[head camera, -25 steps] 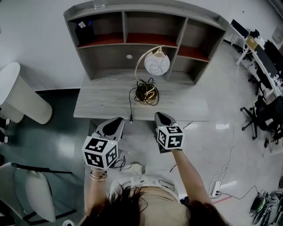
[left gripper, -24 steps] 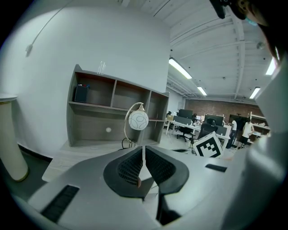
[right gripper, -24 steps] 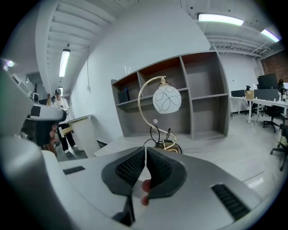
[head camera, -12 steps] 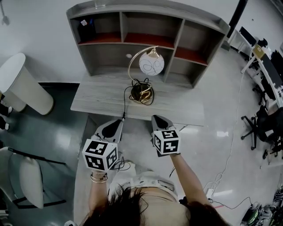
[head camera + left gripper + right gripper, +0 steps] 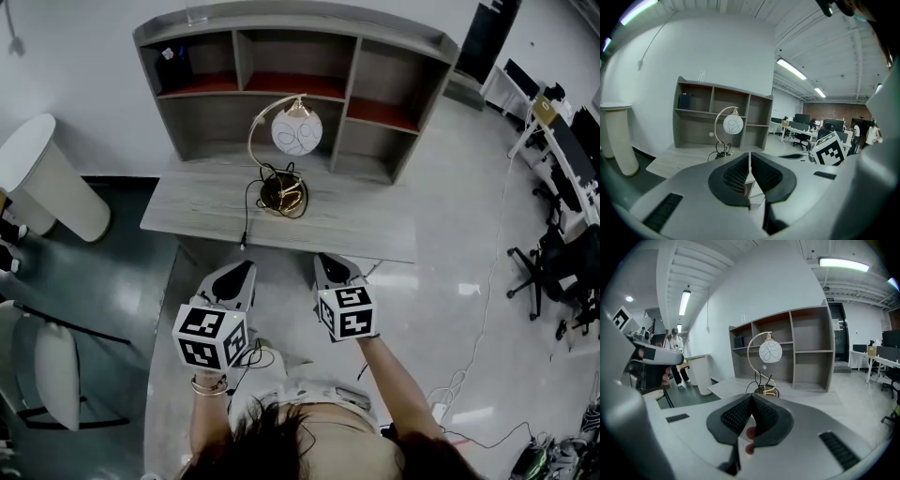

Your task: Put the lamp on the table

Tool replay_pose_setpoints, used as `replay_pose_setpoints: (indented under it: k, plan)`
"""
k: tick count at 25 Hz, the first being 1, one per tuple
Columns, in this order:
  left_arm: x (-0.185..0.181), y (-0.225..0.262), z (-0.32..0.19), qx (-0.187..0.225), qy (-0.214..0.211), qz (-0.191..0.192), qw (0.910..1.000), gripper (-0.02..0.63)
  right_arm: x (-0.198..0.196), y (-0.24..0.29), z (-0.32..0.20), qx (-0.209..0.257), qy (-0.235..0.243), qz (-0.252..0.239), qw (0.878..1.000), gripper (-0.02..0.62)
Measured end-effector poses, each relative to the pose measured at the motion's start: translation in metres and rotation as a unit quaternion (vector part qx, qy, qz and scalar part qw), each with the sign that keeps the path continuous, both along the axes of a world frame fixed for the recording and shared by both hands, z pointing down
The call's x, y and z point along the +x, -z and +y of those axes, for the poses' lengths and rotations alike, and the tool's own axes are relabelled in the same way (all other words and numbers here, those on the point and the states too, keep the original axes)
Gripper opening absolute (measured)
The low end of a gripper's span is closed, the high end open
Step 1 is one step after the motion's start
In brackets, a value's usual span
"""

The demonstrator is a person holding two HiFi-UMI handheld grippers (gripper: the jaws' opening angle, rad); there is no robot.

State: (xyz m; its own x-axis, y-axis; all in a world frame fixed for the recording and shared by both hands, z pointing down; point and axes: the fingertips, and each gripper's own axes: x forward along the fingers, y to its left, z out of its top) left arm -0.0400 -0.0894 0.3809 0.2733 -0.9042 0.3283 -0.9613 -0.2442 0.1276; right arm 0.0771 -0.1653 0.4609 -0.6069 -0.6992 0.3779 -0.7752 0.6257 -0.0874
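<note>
The lamp (image 5: 297, 132) has a white globe on a curved gold arm and a gold base, with its black cord coiled round the base. It stands upright on the grey wooden table (image 5: 356, 220), in front of the shelf unit. One end of the cord hangs over the table's front edge. My left gripper (image 5: 246, 267) and right gripper (image 5: 328, 260) hover just short of that edge, side by side, both shut and holding nothing. The lamp (image 5: 733, 124) shows beyond the left gripper (image 5: 750, 154). Ahead of the right gripper (image 5: 751, 397) the lamp (image 5: 770, 352) appears again.
A grey open shelf unit (image 5: 281, 56) rises at the table's back. A white round stand (image 5: 47, 187) is at the left and a chair (image 5: 56, 375) at the lower left. Office chairs (image 5: 553, 262) and desks fill the right side. A power strip (image 5: 441, 410) and cable lie on the floor.
Both grippers have drawn back a little from the table's front edge, still shut. The lamp stays in place on the table; the head view has swung slightly.
</note>
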Motion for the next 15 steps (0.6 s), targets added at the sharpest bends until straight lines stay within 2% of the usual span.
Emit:
replay_pose_setpoints:
  k: [6, 11, 15]
  plan:
    - [0.033, 0.002, 0.018, 0.013, 0.003, 0.0, 0.9999, 0.025, 0.032, -0.008, 0.018, 0.002, 0.004, 0.013, 1.0, 0.023]
    - [0.047, 0.001, 0.03, 0.013, 0.022, 0.029, 0.9993, 0.023, 0.048, -0.01, 0.029, 0.006, 0.009, 0.017, 1.0, 0.023]
    - [0.056, 0.004, 0.038, 0.014, 0.021, 0.007, 0.9997, 0.025, 0.05, -0.008, 0.034, 0.007, 0.014, 0.01, 1.0, 0.023]
